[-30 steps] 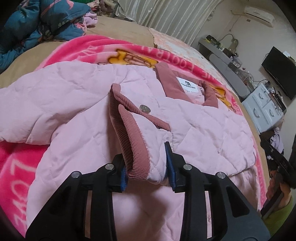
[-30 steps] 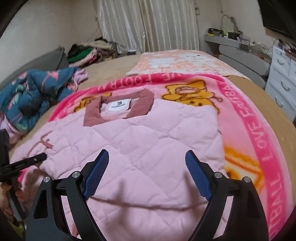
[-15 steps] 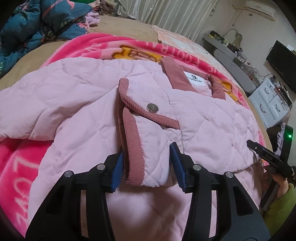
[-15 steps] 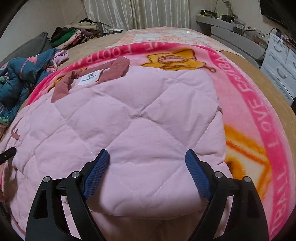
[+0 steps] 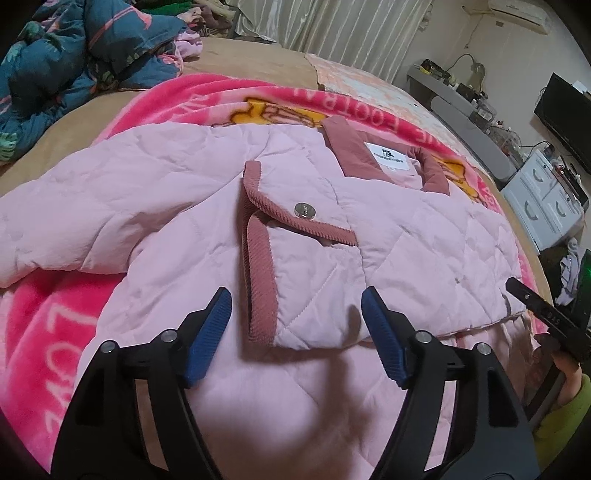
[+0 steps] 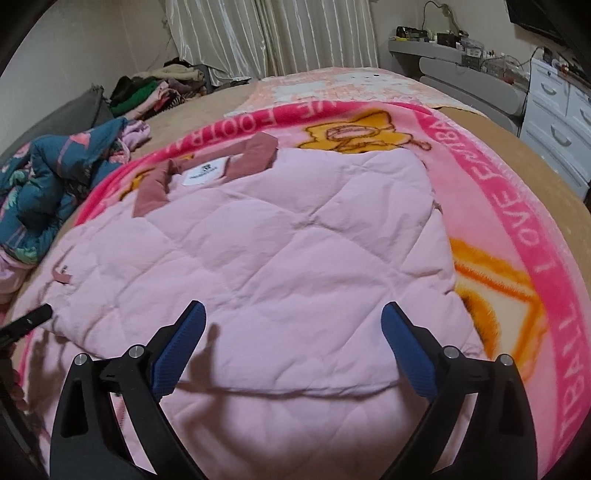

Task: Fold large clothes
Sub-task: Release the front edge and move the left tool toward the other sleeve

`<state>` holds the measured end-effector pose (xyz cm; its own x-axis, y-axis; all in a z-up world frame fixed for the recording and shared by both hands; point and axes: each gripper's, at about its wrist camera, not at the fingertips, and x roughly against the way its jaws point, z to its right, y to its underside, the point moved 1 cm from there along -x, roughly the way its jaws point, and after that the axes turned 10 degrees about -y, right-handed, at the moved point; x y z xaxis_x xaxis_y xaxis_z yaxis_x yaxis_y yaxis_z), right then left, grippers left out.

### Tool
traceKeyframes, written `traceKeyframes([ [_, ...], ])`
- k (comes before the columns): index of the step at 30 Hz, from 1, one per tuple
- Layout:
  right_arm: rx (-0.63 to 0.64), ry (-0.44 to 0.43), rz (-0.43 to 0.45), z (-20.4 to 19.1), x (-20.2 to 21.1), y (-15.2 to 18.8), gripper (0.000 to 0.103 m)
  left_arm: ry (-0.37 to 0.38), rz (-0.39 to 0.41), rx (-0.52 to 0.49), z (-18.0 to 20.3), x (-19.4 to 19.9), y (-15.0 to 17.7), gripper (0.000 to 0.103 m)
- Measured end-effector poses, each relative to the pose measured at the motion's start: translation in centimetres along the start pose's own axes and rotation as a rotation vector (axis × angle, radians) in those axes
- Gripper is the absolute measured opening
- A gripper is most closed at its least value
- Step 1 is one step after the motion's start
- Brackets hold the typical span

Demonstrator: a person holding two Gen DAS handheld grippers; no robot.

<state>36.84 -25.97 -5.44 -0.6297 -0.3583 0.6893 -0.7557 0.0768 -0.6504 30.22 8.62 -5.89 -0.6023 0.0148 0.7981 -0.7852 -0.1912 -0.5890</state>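
Left hand-held gripper [image 5: 295, 325] released cuff [image 5: 291, 291], wide open

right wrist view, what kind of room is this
Most likely a bedroom: a bed spread with a pink blanket, curtains behind it, and a white drawer unit to the side.

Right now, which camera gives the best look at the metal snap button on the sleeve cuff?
The left wrist view. The snap button sits in plain sight on the cuff of the sleeve folded across the pink jacket, just ahead of the open left gripper. The right wrist view shows only the jacket's quilted body; no button is visible there.
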Motion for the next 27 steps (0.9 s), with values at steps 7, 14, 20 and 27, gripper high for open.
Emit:
traceKeyframes([
  [7,-0.034,-0.048,0.003,-1.4,1.0,0.3,0.096,-0.015,0.021,0.025,-0.8,1.7,0.0,0.091],
  [14,-0.007,-0.086,0.010,-3.8,1.8,0.3,0.096,-0.047,0.038,0.076,-2.4,2.7,-0.3,0.094],
  [20,0.025,-0.128,0.020,-6.5,2.4,-0.1,0.096,-0.087,0.060,0.097,-4.0,3.9,-0.7,0.094],
  [27,0.080,-0.180,0.041,-10.5,3.2,-1.2,0.096,-0.149,0.080,0.134,-6.9,5.5,-1.2,0.094],
])
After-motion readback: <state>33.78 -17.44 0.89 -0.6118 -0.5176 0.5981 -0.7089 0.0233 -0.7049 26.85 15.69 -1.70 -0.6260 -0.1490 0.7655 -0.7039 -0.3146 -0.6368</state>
